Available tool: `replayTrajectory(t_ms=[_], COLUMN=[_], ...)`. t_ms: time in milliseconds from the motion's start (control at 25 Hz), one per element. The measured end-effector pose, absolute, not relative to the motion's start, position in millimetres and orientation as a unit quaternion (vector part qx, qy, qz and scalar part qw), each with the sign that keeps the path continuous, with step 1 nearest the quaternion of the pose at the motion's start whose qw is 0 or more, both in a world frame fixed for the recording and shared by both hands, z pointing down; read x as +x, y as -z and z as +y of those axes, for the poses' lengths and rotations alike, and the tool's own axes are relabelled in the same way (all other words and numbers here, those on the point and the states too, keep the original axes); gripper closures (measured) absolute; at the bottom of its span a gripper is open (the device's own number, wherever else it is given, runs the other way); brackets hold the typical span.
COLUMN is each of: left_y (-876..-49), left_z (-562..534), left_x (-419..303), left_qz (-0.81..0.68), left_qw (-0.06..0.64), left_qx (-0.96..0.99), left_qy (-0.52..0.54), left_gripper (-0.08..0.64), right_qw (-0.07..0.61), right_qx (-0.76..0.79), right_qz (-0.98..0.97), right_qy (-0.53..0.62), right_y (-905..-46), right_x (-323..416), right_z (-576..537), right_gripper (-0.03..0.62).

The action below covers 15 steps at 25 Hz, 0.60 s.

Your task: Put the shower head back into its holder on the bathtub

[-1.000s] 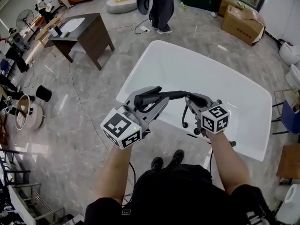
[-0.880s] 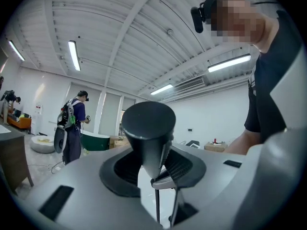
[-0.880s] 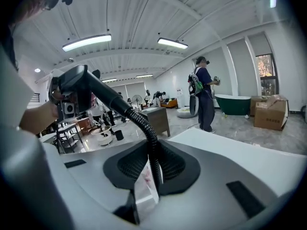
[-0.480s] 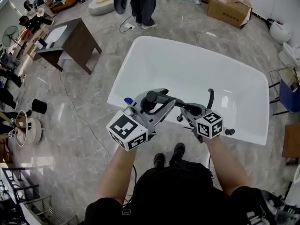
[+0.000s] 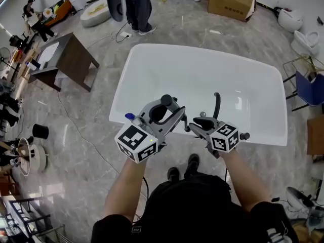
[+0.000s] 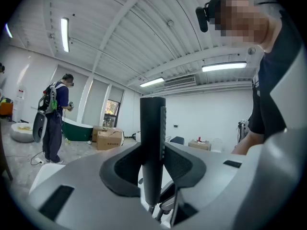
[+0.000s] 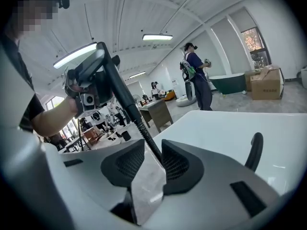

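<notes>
While the person is standing at the near rim of the white bathtub [image 5: 197,70], a dark table [image 5: 71,59] is sitting off to the far left on the floor, and another person [image 5: 134,4] is standing out past the tub's far left corner.

Moving right, the left gripper [image 5: 167,113] is hanging over the near rim toward the tub's left end, pointing roughly level. Its tongs are clamping narrow on the black handle of the shower head [image 6: 152,128], which is standing upright between the pads. So the shower head is being held in the air just above the near rim, not yet in a holder.

Its ribbed black hose [image 7: 144,128] is trailing down and running straight into the right gripper [image 5: 196,124], which is hovering just beside the left one over the same rim, tipped a bit downward. Those tongs have just been opening and are sitting partway apart, with the hose passing through the gap close to one pad, nothing squeezing it.

Further right, a curved black spout [image 5: 217,104] is rising near that rim, and a cardboard box [image 5: 230,1] is sitting on the floor beyond the far edge.
</notes>
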<state>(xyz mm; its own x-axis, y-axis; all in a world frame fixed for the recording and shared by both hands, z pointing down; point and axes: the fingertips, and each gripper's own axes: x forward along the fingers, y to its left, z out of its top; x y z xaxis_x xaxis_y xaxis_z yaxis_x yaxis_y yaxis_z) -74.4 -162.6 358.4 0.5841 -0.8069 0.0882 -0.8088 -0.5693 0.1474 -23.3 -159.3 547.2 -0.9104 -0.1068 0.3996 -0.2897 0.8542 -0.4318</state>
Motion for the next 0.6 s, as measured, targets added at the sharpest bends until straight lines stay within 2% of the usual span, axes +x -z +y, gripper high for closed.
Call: replayTrajectory(t_ms=[600], left_y=[-420], left_z=[-193], left_x=[-56], left_qz=[-0.458], left_qw=[0.102], left_qx=[0.878], left_qy=[-0.091], left_gripper=[0.414], right_qw=[0.106], right_qx=[0.191], right_qz=[-0.946], right_qy=[-0.241], right_y=[-497], right_x=[27], right_z=[-200], right_gripper=[0.512])
